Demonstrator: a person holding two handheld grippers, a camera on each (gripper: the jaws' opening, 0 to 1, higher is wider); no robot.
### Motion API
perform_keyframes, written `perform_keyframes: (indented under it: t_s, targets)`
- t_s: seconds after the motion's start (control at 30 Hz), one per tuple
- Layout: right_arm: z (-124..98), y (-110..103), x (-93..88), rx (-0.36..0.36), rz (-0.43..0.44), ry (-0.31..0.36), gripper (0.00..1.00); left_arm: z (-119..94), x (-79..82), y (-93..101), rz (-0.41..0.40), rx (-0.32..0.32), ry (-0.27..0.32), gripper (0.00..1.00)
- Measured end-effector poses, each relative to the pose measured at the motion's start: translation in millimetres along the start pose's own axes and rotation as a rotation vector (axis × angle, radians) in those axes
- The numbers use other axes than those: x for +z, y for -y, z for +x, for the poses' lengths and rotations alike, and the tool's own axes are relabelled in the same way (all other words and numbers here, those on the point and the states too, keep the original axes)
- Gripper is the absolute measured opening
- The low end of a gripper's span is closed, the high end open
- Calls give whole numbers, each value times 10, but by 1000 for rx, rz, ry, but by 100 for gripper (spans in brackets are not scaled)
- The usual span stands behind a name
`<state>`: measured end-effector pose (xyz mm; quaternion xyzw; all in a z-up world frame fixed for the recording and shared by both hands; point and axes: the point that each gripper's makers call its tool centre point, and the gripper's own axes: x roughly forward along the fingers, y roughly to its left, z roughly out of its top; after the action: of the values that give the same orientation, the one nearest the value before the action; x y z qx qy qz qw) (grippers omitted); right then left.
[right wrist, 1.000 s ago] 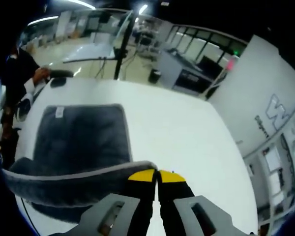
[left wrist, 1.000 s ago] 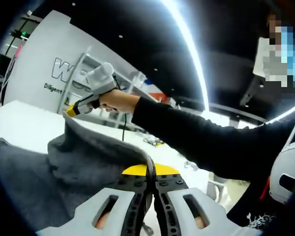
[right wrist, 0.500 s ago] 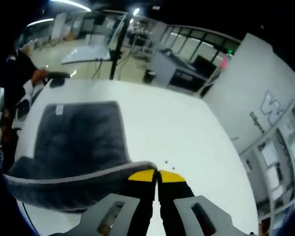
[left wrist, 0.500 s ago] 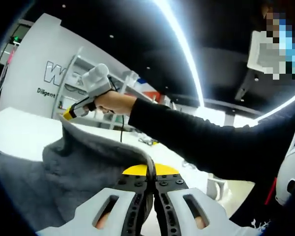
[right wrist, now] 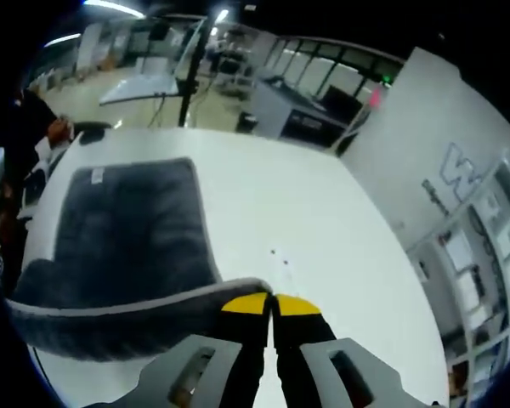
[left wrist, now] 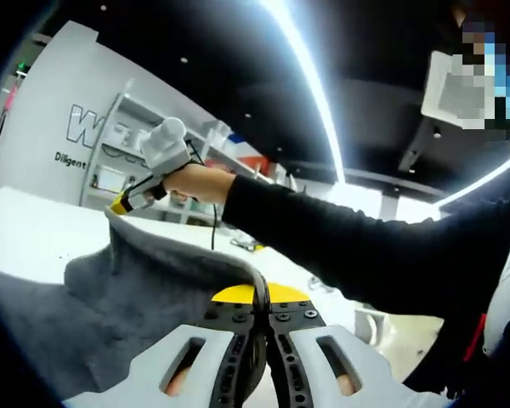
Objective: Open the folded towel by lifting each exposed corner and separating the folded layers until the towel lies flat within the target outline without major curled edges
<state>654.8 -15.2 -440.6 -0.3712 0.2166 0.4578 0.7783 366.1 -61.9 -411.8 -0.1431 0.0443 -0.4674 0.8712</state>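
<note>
Pinching the grey towel (left wrist: 144,280) at its pale hem with the left gripper (left wrist: 262,299), jaws closed on the edge. Clamping another stretch of the same hem with the right gripper (right wrist: 272,304), its yellow tips pressed together on the cloth. Holding that edge lifted, the rest of the towel (right wrist: 127,229) lying partly spread on the white desk (right wrist: 297,221). Reaching in across the left gripper view, a black sleeve (left wrist: 348,255) ending at the right gripper (left wrist: 132,200).
</note>
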Motion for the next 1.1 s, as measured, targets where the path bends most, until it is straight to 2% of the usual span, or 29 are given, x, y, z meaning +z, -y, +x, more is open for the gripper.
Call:
perform_keyframes:
  t_s: [0.13, 0.2, 0.4, 0.6, 0.8, 0.87, 0.93, 0.97, 1.1]
  targets:
    - [-67, 64, -72, -10, 2, -7, 0, 103, -4, 69, 6, -24, -13, 0]
    - [-95, 89, -122, -13, 10, -9, 0, 163, 31, 127, 24, -51, 8, 0]
    - [-188, 140, -310, -32, 19, -30, 0, 318, -26, 213, 24, -78, -9, 0]
    - [-315, 199, -456, -55, 35, -40, 0, 413, -11, 300, 38, -105, -14, 0]
    - [-401, 233, -600, -69, 54, -52, 0, 410, -6, 330, 58, -129, -29, 0]
    - [-419, 232, -627, -70, 56, -54, 0, 550, 19, 391, 62, -138, -30, 0]
    - [-446, 235, -652, -74, 61, -55, 0, 517, -7, 400, 69, -146, -32, 0]
    - [-454, 235, -660, -75, 61, -55, 0, 619, 6, 434, 71, -150, -32, 0]
    - [-513, 239, -724, -84, 63, -61, 0, 731, -67, 510, 85, -172, -43, 0]
